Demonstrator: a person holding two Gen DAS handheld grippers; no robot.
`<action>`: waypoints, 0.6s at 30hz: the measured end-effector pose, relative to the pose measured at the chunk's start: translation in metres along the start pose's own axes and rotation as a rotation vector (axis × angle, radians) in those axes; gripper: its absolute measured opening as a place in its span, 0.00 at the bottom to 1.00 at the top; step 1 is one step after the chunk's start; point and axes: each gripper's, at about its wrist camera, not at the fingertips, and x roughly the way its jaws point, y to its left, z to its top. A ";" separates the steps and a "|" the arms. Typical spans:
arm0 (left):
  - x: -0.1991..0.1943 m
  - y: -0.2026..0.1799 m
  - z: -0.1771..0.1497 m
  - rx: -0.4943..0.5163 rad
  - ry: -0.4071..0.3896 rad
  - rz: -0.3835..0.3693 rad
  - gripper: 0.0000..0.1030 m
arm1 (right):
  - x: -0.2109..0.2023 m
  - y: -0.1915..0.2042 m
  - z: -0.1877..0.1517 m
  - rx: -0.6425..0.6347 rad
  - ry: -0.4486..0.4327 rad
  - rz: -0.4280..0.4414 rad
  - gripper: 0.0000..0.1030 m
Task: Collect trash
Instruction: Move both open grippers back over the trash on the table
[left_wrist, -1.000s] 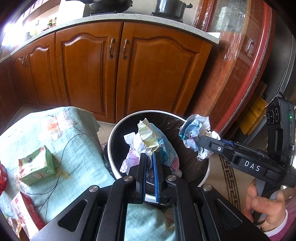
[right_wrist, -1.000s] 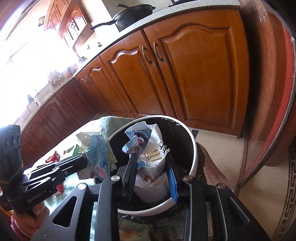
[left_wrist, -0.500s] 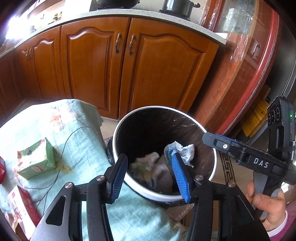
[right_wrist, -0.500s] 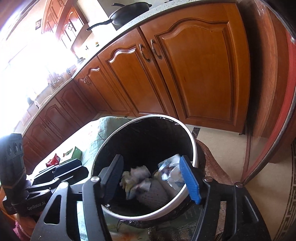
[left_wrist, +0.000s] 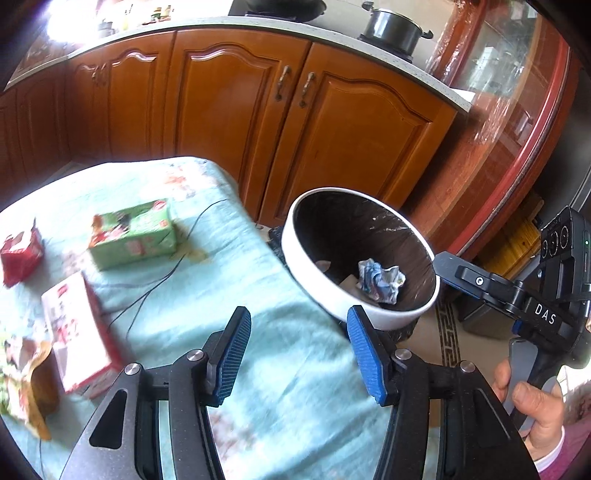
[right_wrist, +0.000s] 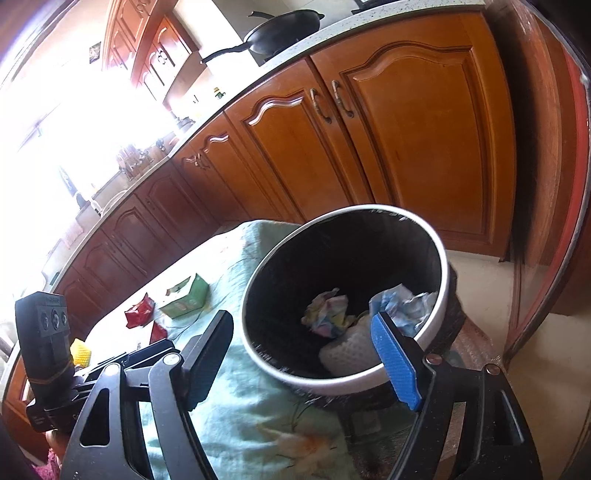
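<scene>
- Left wrist view: my left gripper (left_wrist: 295, 354) is opening, nothing between its blue pads, over the pale green tablecloth (left_wrist: 229, 266).
- My right gripper (right_wrist: 301, 360) is opening too, empty, its span framing the bin (right_wrist: 441, 280).
- Crumpled wrappers (right_wrist: 327, 314) lie inside the bin.
- A green carton (left_wrist: 133, 232) and a red packet (left_wrist: 20, 253) lie on the cloth.
</scene>
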 end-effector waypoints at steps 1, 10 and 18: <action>-0.005 0.004 -0.004 -0.005 -0.001 0.005 0.52 | 0.000 0.004 -0.004 0.000 0.003 0.006 0.76; -0.052 0.040 -0.032 -0.081 -0.022 0.048 0.52 | 0.012 0.037 -0.030 -0.027 0.054 0.063 0.76; -0.089 0.070 -0.050 -0.145 -0.054 0.092 0.52 | 0.024 0.070 -0.041 -0.073 0.091 0.107 0.76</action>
